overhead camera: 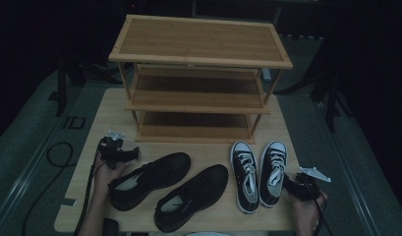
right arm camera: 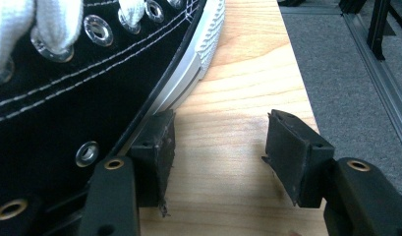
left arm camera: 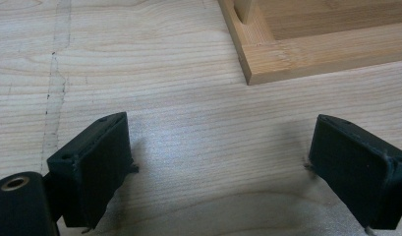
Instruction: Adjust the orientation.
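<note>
Right tongs spread, one jaw touching the sole edge of the black canvas sneaker at the desk's right front. Left tongs spread over bare desk near the wooden rack's corner, beside a black leather shoe.

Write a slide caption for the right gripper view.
Open right gripper on the wooden table, one jaw beside a black canvas sneaker.

table: light wood | on it: shoe rack; black shoes; sneakers
</note>
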Action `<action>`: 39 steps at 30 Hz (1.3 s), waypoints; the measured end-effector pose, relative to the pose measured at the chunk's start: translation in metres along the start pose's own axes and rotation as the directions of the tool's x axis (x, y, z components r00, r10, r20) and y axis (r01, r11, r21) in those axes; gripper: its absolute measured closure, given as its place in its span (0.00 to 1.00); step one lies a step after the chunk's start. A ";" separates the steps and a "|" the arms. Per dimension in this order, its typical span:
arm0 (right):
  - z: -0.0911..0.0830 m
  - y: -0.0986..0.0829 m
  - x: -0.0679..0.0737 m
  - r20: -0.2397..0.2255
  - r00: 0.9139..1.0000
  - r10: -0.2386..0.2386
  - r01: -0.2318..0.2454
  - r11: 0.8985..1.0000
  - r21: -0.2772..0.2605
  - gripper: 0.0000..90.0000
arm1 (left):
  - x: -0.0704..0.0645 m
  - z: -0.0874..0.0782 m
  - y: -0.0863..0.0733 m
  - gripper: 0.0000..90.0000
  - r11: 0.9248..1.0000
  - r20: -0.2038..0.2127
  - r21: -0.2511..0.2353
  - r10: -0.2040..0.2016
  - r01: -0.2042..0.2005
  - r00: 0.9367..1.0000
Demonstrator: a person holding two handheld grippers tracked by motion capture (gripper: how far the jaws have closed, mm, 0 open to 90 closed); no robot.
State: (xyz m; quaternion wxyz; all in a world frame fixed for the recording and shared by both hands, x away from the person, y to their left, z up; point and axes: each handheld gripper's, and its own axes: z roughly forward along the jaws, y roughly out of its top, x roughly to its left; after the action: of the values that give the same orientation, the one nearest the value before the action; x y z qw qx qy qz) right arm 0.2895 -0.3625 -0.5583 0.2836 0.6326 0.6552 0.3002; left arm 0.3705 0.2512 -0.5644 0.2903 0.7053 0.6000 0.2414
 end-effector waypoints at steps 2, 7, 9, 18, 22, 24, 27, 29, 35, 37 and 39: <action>0.000 0.000 0.000 -0.001 1.000 -0.001 0.001 1.000 0.000 0.49 | 0.000 0.000 0.000 0.10 1.000 0.000 0.000 0.000 0.000 1.000; 0.000 0.000 0.000 -0.002 1.000 -0.001 0.001 1.000 0.000 0.49 | 0.000 0.000 0.000 0.10 1.000 -0.002 0.000 -0.003 0.003 1.000; 0.000 0.000 0.000 -0.003 1.000 -0.002 0.002 1.000 0.000 0.49 | 0.000 0.000 0.000 0.10 1.000 -0.003 0.000 -0.003 0.003 1.000; 0.000 0.000 -0.001 -0.005 1.000 -0.003 0.003 1.000 0.000 0.49 | 0.002 -0.001 -0.001 0.13 1.000 0.002 -0.004 0.002 -0.002 1.000; 0.000 0.000 -0.001 -0.007 1.000 -0.005 0.005 1.000 0.000 0.49 | 0.005 -0.003 0.001 0.14 1.000 0.015 0.018 0.017 -0.018 1.000; 0.000 0.000 -0.001 -0.008 1.000 -0.005 0.005 1.000 0.000 0.49 | 0.005 -0.005 0.002 0.19 1.000 0.015 0.025 0.016 -0.017 1.000; 0.000 0.000 -0.001 -0.009 1.000 -0.006 0.006 1.000 0.001 0.49 | 0.006 -0.007 0.002 0.33 0.999 0.019 0.030 0.022 -0.023 1.000; 0.000 0.000 -0.001 -0.009 1.000 -0.006 0.006 1.000 0.001 0.49 | 0.007 -0.010 0.003 0.39 0.999 0.030 0.039 0.032 -0.033 0.999; 0.000 0.000 -0.001 -0.009 1.000 -0.007 0.007 1.000 0.001 0.49 | 0.008 -0.015 0.006 0.50 0.996 0.060 0.063 0.061 -0.064 0.996; 0.000 0.000 -0.001 -0.010 1.000 -0.007 0.007 1.000 0.000 0.49 | 0.007 -0.019 0.006 0.52 0.995 0.075 0.057 0.074 -0.079 0.994; 0.000 0.000 -0.001 -0.010 1.000 -0.006 0.006 1.000 0.001 0.49 | 0.006 -0.021 0.006 0.53 0.994 0.078 0.055 0.087 -0.091 0.993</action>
State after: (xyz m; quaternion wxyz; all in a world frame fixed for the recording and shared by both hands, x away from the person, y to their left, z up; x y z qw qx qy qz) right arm 0.2894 -0.3636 -0.5582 0.2812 0.6292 0.6586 0.3021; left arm 0.3616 0.2594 -0.5450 0.2809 0.7482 0.5633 0.2095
